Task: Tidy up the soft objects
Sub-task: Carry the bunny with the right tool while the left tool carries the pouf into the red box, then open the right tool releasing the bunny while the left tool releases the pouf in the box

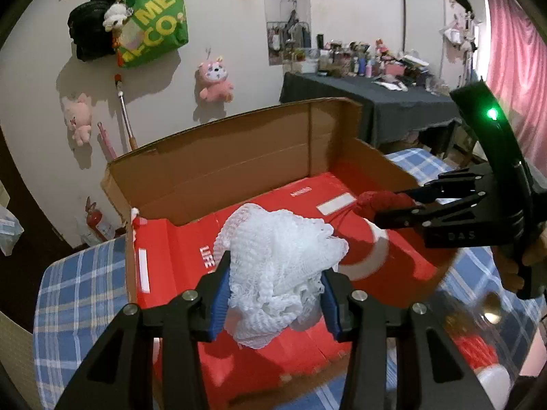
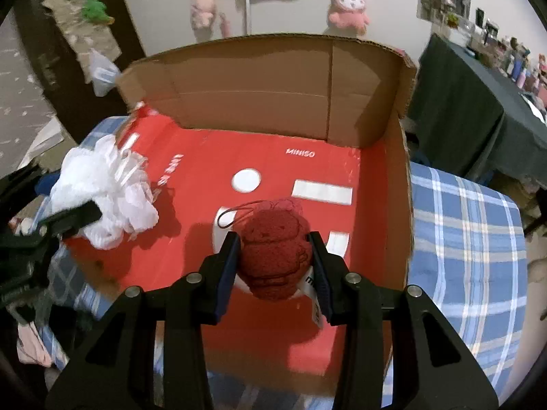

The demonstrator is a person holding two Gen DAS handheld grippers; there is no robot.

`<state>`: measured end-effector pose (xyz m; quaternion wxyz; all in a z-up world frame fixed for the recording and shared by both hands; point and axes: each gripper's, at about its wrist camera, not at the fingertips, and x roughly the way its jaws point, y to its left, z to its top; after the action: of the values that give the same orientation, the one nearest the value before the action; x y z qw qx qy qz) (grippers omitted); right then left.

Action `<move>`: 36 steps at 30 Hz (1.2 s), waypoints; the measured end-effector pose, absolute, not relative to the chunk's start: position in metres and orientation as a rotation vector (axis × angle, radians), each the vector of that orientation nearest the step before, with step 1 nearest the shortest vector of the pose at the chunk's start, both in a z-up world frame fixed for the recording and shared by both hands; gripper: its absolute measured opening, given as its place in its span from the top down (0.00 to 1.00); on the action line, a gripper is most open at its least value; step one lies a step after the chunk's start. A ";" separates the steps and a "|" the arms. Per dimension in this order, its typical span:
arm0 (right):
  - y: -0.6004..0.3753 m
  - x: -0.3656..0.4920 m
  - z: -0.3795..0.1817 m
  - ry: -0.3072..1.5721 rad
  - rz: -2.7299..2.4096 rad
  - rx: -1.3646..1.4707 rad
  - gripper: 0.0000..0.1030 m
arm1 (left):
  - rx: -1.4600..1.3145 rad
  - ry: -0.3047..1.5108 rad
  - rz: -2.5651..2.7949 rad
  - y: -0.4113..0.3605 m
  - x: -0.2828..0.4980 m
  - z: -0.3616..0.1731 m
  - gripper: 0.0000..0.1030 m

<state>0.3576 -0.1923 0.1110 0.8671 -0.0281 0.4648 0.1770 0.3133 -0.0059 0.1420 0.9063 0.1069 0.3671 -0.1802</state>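
My left gripper [image 1: 273,287] is shut on a white mesh bath pouf [image 1: 280,266], held above the left part of an open cardboard box [image 1: 239,157] with a red printed floor. The same white pouf [image 2: 102,188] shows at the left in the right wrist view. My right gripper [image 2: 275,263] is shut on a dark red knitted soft toy [image 2: 273,256] with a thin loop and a white tag, over the middle of the box floor [image 2: 307,157]. In the left wrist view the right gripper [image 1: 393,210] comes in from the right with the red toy [image 1: 383,201].
The box sits on a blue checked cloth [image 2: 461,239]. Pink plush toys [image 1: 215,80] and bags [image 1: 154,24] hang on the wall behind. A dark-covered table [image 1: 369,102] crowded with small items stands at the back right. More red and white soft things [image 1: 478,355] lie at the lower right.
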 end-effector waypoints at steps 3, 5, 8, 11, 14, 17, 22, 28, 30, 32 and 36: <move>-0.186 0.386 0.106 1.001 0.328 -0.050 0.63 | 0.218 0.791 -0.340 -0.007 0.337 0.134 0.54; -0.182 0.405 0.102 1.027 0.303 -0.051 0.63 | 0.222 0.814 -0.320 -0.007 0.356 0.127 0.54; -0.178 0.428 0.096 1.049 0.262 -0.056 0.63 | 0.218 0.849 -0.297 -0.008 0.381 0.118 0.53; -0.174 0.449 0.088 1.085 0.235 -0.049 0.63 | 0.223 0.886 -0.310 -0.016 0.400 0.109 0.53; -0.169 0.463 0.080 1.095 0.217 -0.059 0.63 | 0.275 0.884 -0.312 -0.029 0.410 0.100 0.52; -0.167 0.471 0.070 1.099 0.187 -0.077 0.63 | 0.305 0.890 -0.281 -0.034 0.419 0.090 0.52; -0.168 0.478 0.061 1.113 0.144 -0.110 0.61 | 0.301 0.887 -0.254 -0.029 0.428 0.086 0.48; -0.169 0.478 0.055 1.142 0.152 -0.112 0.61 | 0.300 0.886 -0.251 -0.030 0.435 0.082 0.41; -0.168 0.476 0.054 1.139 0.150 -0.130 0.59 | 0.307 0.882 -0.255 -0.030 0.434 0.081 0.40; -0.168 0.475 0.055 1.138 0.157 -0.130 0.50 | 0.310 0.877 -0.254 -0.030 0.433 0.081 0.37; -0.163 0.477 0.059 1.138 0.160 -0.123 0.46 | 0.298 0.884 -0.250 -0.029 0.433 0.079 0.32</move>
<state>0.4770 -0.1632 0.0593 0.8377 -0.0583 0.5378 0.0756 0.4334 -0.0292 0.0793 0.8856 0.1433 0.4252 -0.1200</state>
